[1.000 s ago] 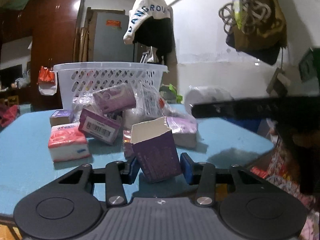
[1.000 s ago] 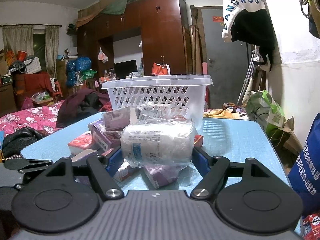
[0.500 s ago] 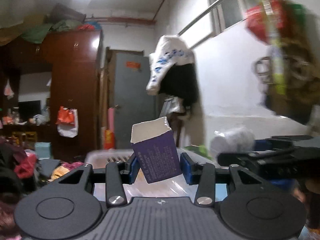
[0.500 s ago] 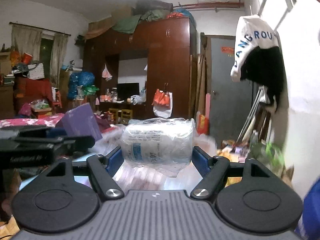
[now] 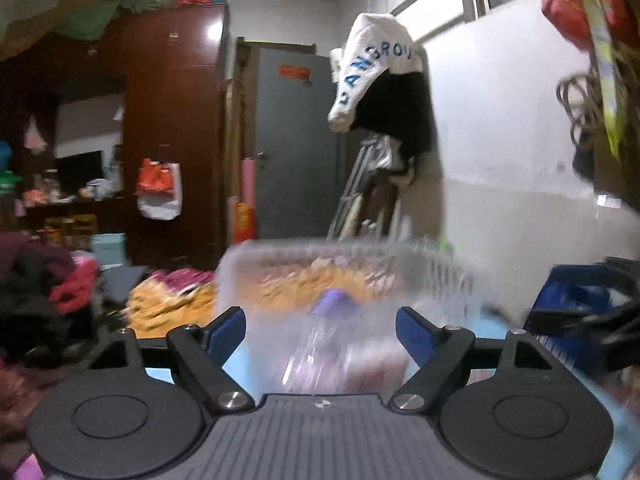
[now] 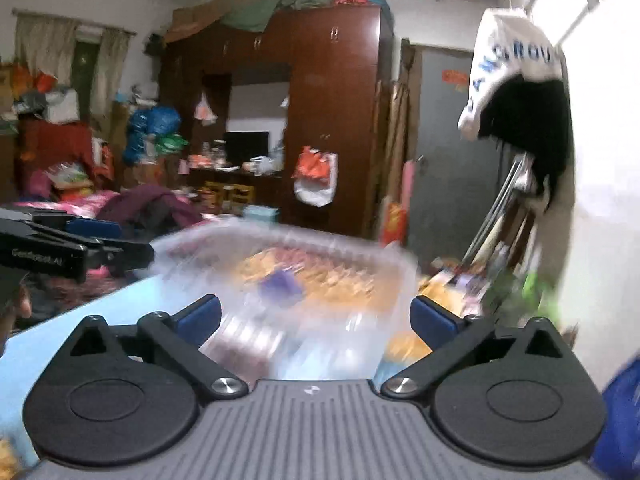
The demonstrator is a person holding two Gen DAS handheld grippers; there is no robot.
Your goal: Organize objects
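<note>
The white plastic basket point(image 5: 444, 276) is blurred by motion, just ahead of both grippers; it also shows in the right wrist view point(image 6: 392, 276). A purple box point(image 5: 335, 302) lies inside it, seen again in the right wrist view point(image 6: 280, 283). My left gripper point(image 5: 321, 330) is open and empty above the basket's near side. My right gripper point(image 6: 316, 318) is open and empty too. The left gripper shows at the left edge of the right wrist view point(image 6: 76, 250), and the right gripper at the right edge of the left wrist view point(image 5: 580, 300).
The blue table point(image 6: 60, 328) lies below the basket. A blurred clear-wrapped pack point(image 5: 320, 360) sits near the basket's front. A dark wardrobe point(image 6: 332, 120), a grey door point(image 5: 296, 140) and hanging clothes point(image 5: 384, 88) stand behind. A white wall point(image 5: 500, 160) is at the right.
Both grippers have opened. The purple box has left the left gripper and lies in the basket. The wrapped roll has left the right gripper. Both views have tilted down towards the basket.
</note>
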